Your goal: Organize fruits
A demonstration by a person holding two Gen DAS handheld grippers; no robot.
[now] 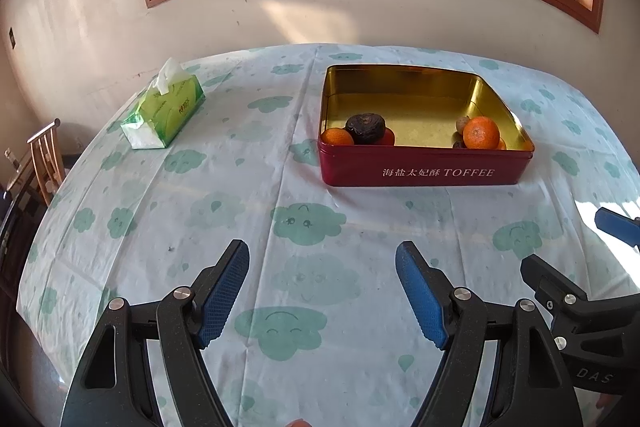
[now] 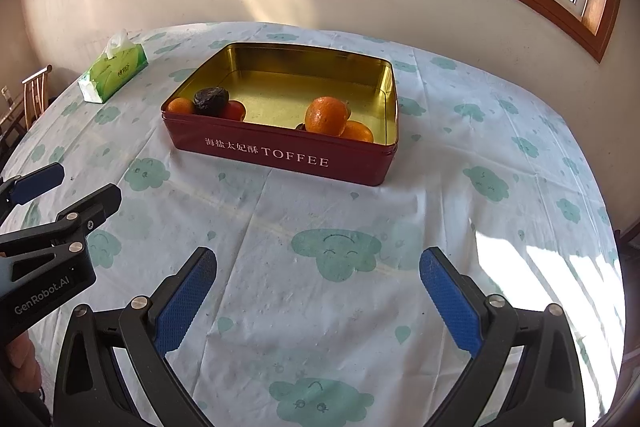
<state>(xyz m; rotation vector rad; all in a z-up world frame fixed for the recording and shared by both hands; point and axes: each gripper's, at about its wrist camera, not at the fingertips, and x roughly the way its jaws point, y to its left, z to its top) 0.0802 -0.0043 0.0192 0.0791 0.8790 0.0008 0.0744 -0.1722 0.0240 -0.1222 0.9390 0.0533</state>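
Note:
A red toffee tin [image 1: 424, 171] [image 2: 280, 155] with a gold inside stands open on the table. In its near left corner lie a small orange [image 1: 337, 137] [image 2: 180, 105], a dark wrinkled fruit [image 1: 366, 127] [image 2: 211, 100] and a red fruit [image 2: 234, 110]. In its near right corner sit a large orange [image 1: 481, 133] [image 2: 326, 115], a second orange [image 2: 358, 131] and a small brown fruit [image 1: 463, 125]. My left gripper [image 1: 322, 291] hovers open over bare cloth, short of the tin. My right gripper [image 2: 318, 299] is open too, with nothing between its fingers.
A green tissue box [image 1: 164, 113] [image 2: 114, 75] lies at the table's far left. The cloud-print tablecloth [image 1: 304, 227] [image 2: 336, 255] covers the table. A wooden chair [image 1: 44, 155] stands off the left edge. A wall with a wood-framed window is behind.

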